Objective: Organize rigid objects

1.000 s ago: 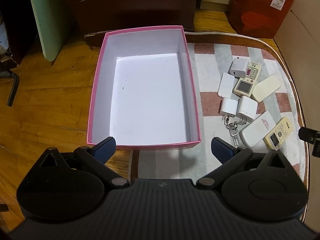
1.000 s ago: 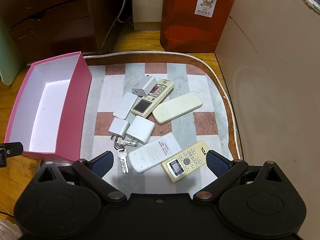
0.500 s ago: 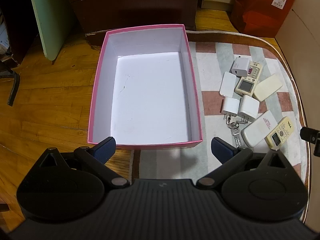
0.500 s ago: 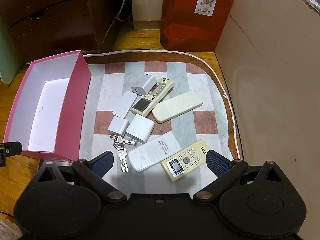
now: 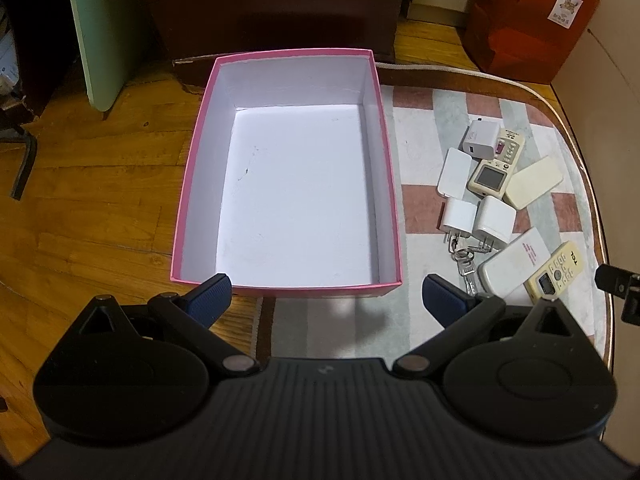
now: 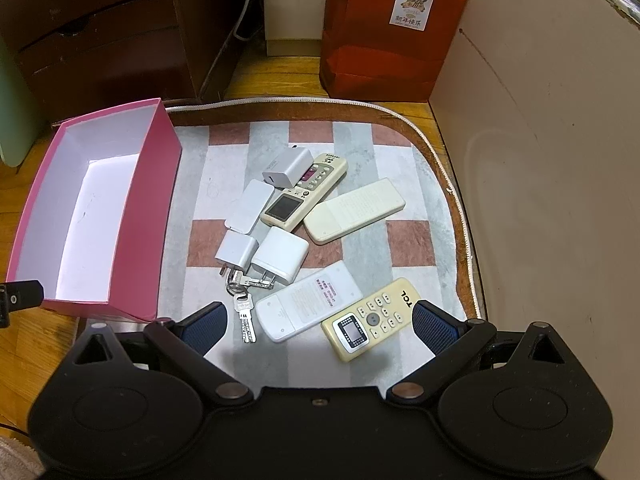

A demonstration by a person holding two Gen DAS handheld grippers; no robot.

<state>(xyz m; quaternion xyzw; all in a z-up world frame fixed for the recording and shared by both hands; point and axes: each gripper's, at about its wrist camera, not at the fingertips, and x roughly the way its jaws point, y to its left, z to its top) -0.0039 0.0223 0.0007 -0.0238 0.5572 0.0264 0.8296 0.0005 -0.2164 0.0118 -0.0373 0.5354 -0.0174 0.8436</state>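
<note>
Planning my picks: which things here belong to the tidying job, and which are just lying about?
Job: pink box, TCL remote, white remotes, chargers, keys.
Lying about: red paper bag, dark drawers, checked mat.

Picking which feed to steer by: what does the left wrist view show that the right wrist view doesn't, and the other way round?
Only the left wrist view shows the whole bare floor of the pink box, the wooden floor to its left and the open left gripper. Only the right wrist view shows the open right gripper with the TCL remote between its fingers, and the red bag's label. Both show the box, the checked mat, the chargers, remotes and keys.
</note>
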